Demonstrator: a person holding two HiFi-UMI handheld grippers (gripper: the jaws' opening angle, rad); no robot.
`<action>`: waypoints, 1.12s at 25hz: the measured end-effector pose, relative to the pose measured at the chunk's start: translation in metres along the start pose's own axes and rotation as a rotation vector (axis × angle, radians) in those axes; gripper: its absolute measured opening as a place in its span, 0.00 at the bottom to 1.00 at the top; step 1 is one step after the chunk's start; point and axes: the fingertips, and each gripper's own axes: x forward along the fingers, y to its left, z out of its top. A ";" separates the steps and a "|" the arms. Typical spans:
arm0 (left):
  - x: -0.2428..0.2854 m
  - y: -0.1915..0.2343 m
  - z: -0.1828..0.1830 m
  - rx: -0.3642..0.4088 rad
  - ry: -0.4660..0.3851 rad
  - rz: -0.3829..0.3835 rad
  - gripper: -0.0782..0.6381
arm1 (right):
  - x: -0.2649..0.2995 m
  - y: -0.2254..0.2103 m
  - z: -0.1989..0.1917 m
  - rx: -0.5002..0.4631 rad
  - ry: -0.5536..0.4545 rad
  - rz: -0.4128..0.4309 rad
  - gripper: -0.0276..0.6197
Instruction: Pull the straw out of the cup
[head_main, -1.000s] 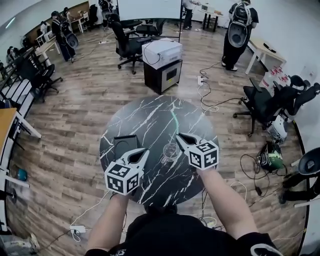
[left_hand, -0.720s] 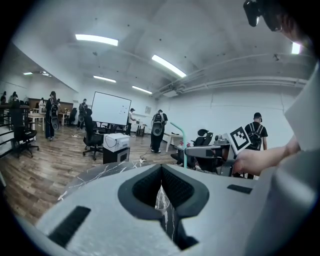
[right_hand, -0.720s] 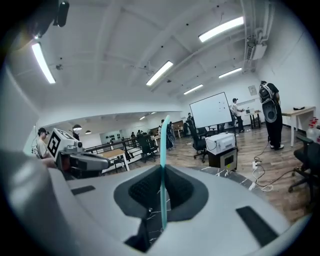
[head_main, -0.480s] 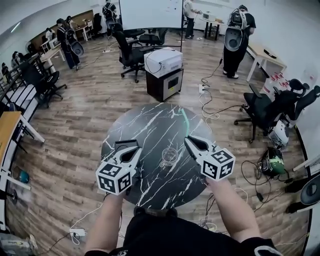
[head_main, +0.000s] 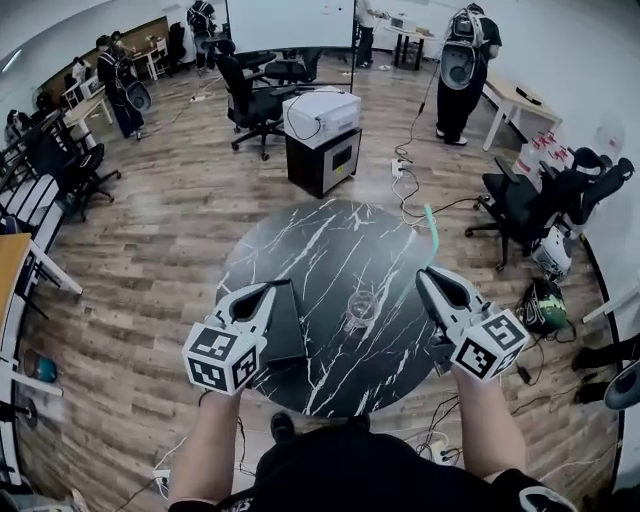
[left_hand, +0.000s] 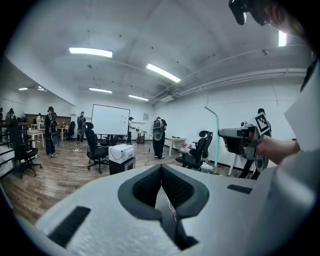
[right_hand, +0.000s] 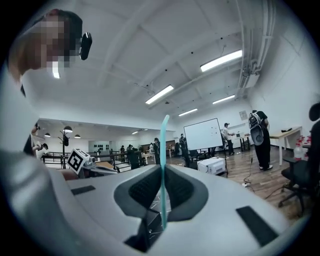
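Observation:
A clear cup (head_main: 362, 307) stands upright near the middle of the round black marble table (head_main: 320, 235). My right gripper (head_main: 430, 277) (right_hand: 162, 175) is shut on a thin teal straw (head_main: 429, 225) (right_hand: 163, 150), which stands almost upright between the pads. The straw is lifted out, up and to the right of the cup, and its faint lower end hangs beside the cup. My left gripper (head_main: 266, 291) (left_hand: 161, 172) hovers left of the cup, shut with nothing in it. In the left gripper view the straw (left_hand: 216, 135) and the right gripper (left_hand: 239, 140) show at the right.
A flat black object (head_main: 285, 325) lies on the table by the left gripper. Beyond the table stand a white printer (head_main: 322, 105) on a dark cabinet, office chairs (head_main: 525, 205), and cables (head_main: 408, 190) on the wooden floor. People stand at the far walls.
Both grippers rose and spread apart. The right one carried the straw up and to the right, away from the cup. The left one drew back to the left.

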 end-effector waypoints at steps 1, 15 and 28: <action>-0.003 0.008 0.002 0.015 0.000 -0.003 0.12 | 0.000 0.003 0.002 0.008 -0.011 -0.016 0.09; 0.004 0.017 0.023 0.057 -0.044 -0.070 0.12 | -0.018 0.018 -0.004 0.020 -0.047 -0.126 0.08; 0.000 0.002 0.002 0.022 -0.024 -0.076 0.12 | -0.024 0.025 -0.022 0.013 -0.008 -0.107 0.08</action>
